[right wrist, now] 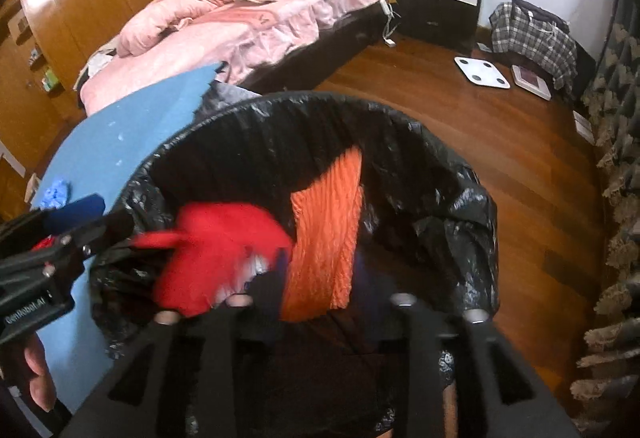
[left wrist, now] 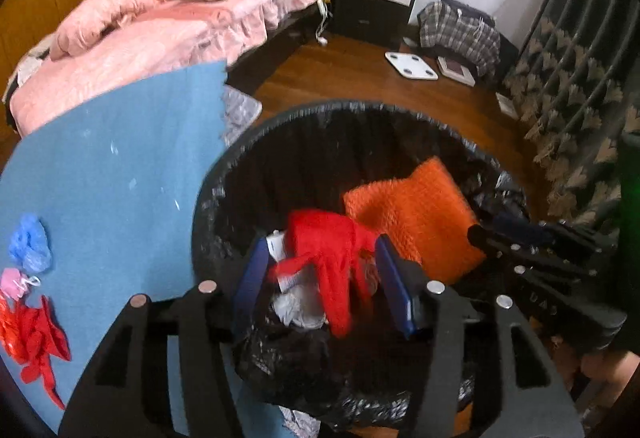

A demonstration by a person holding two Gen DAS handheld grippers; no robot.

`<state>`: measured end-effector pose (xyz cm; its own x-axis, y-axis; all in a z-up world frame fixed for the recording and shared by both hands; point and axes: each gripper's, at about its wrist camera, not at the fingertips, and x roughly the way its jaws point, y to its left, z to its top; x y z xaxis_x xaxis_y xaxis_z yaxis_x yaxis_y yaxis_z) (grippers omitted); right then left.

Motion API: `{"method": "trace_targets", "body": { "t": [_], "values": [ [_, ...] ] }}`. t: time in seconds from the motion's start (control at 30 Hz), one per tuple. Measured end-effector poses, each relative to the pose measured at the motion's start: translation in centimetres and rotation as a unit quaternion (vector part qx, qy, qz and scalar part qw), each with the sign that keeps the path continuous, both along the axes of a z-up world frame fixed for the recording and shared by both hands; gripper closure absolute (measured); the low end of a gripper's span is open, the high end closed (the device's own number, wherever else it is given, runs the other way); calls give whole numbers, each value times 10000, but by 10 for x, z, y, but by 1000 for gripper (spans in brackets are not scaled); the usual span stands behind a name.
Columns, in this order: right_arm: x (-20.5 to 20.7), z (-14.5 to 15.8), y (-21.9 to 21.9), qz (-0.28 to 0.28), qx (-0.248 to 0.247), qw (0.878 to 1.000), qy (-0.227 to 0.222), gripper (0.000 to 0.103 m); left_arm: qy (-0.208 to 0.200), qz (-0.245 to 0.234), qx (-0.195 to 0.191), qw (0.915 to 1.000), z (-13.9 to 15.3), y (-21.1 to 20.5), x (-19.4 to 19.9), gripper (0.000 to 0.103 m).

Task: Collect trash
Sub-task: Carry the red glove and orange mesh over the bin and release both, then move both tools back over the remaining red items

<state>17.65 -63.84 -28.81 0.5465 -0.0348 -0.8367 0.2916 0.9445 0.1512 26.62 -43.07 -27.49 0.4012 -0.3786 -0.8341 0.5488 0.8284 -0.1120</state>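
Red plastic bag [left wrist: 336, 258] drops between the parted left claw [left wrist: 324, 278], over the lined bin [left wrist: 240, 158]; orange cloth [right wrist: 324, 238] sits by the right claw [right wrist: 320, 278], apparently parted, for release.

The left gripper [left wrist: 326, 278] is a matte black frame with long slotted cut-outs, round silver studs on its arm tips and deep blue pads [left wrist: 394, 288] on the fingers. The right gripper [right wrist: 316, 278] shares the black slotted frame and silver studs (its own fingers are blurred). Seen side-on, each body shows small silver screws and white lettering; bare fingers [right wrist: 38, 378] wrap one grip.
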Motion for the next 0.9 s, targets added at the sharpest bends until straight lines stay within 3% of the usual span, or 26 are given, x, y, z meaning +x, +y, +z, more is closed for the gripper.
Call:
{"method": "trace_targets", "body": {
  "t": [0.2,0.4,0.67,0.9],
  "values": [
    [-12,-5,-1,-150,79,9998,134,63,1,56,-31,10000,2,24,-4,44],
    [-32,16,21,-281,161,9994,-97,59,-198,254,-94,9994,23,74,-12,38],
    [-34,36,132,458,245,9981,-340,52,-465,806,46,9957,44,183,-12,35],
    [-14,37,233,1113,385,9923,-372,51,-603,1657,240,9840,44,311,2,33]
  ]
}}
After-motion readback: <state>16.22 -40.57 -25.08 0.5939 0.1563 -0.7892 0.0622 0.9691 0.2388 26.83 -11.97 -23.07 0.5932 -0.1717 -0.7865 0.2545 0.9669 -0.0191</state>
